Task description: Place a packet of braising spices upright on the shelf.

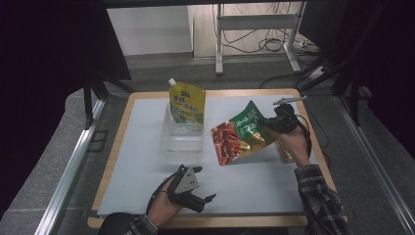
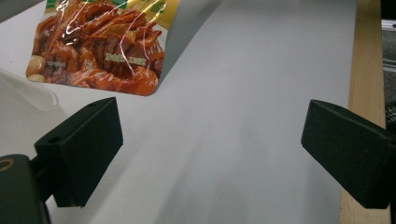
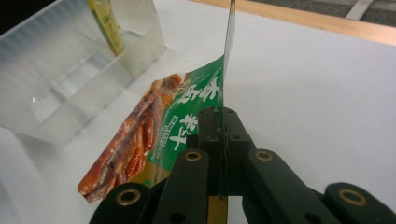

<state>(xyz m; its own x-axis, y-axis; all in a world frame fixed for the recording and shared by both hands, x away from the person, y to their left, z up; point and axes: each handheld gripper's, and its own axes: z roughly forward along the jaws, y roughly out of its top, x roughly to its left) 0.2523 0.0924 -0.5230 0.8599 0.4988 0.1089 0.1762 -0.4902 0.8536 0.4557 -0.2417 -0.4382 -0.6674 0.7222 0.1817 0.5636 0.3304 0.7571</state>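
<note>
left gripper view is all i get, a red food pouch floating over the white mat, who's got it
Observer: The right gripper is shut on the green top edge of the snack pouch, which hangs clear of the white mat.
Operator: anything else past that clear plastic edge on my left
Observer: That edge belongs to a clear plastic bin, and a yellow spouted pouch stands upright in it.
Operator: and my own gripper, where is it
Observer: The left gripper is open, low over the mat's near edge, apart from both pouches.
</note>
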